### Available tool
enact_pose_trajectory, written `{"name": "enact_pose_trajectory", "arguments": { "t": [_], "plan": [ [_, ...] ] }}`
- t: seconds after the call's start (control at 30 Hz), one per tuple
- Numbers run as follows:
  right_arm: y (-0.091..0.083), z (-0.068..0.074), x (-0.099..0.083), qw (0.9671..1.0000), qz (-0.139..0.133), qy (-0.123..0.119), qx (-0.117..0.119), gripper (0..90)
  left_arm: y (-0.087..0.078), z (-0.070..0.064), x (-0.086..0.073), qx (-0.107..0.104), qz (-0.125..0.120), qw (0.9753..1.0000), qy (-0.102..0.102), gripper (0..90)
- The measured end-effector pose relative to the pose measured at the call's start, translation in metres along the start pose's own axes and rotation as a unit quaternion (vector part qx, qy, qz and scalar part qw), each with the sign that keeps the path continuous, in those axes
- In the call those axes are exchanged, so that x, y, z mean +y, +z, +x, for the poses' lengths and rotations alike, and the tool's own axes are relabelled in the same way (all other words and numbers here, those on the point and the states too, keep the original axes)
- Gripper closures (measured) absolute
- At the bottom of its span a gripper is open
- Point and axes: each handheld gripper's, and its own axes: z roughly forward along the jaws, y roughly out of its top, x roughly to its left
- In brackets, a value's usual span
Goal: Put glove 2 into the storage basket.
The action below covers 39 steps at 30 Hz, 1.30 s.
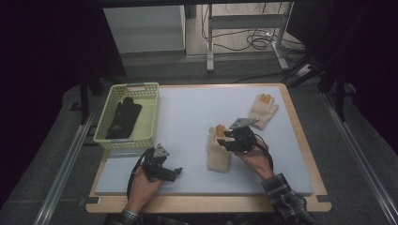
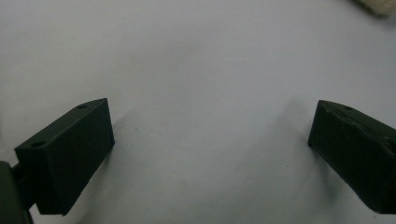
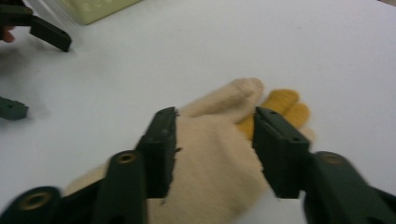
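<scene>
The right tongs (image 3: 215,149) straddle a cream glove (image 3: 210,172) with jaws apart, while the left tongs (image 2: 210,154) hover released over the desk (image 2: 196,56).

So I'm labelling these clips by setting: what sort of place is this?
Probably a lab recording bench: a padded table between rails, dark curtains around, cables on the floor behind.

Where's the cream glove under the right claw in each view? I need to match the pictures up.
High view: the near cream glove lies center-right on the white mat, under the right claw.
Right gripper view: the glove lies in the lower middle, between the open jaws, orange fingertips pointing away.
Left gripper view: a cream scrap at the top right corner may be it; too little to tell.
Shared landmark: the white mat.
</scene>
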Motion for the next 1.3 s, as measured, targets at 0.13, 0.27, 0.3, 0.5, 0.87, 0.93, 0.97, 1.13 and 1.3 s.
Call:
{"name": "enact_pose_trajectory", "arguments": {
  "t": [0.13,0.27,0.3,0.5,0.87,0.93,0.97,1.13,1.3],
  "plan": [
    [0.008,-0.004,0.000,0.9999,0.005,0.001,-0.010,62.6,0.000,0.000,0.000,0.000,0.000,1.0000,0.000,0.4],
    [0.028,-0.009,0.005,0.9996,0.015,0.004,-0.022,64.3,0.000,0.000,0.000,0.000,0.000,1.0000,0.000,0.4],
    [0.034,-0.010,0.006,0.9995,0.019,0.005,-0.024,64.9,0.000,0.000,0.000,0.000,0.000,1.0000,0.000,0.4],
    [0.063,-0.009,0.009,0.9991,0.040,0.005,-0.010,66.0,0.000,0.000,0.000,0.000,0.000,1.0000,0.000,0.4],
    [0.049,-0.018,0.013,0.9997,0.018,0.006,-0.017,58.7,0.000,0.000,0.000,0.000,0.000,1.0000,0.000,0.4],
    [0.043,-0.027,0.012,0.9994,0.017,0.015,-0.026,58.8,0.000,0.000,0.000,0.000,0.000,1.0000,0.000,0.4],
    [0.040,-0.032,0.011,0.9992,0.017,0.016,-0.031,58.7,0.000,0.000,0.000,0.000,-0.001,1.0000,0.000,0.4],
    [0.026,-0.061,0.003,0.9971,0.015,0.041,-0.062,59.6,0.000,0.000,0.000,0.000,0.000,1.0000,0.000,0.4],
    [0.007,-0.095,-0.007,0.9923,0.009,0.075,-0.098,59.6,0.000,0.000,0.000,-0.001,0.000,1.0000,0.000,0.4]
  ]
}}
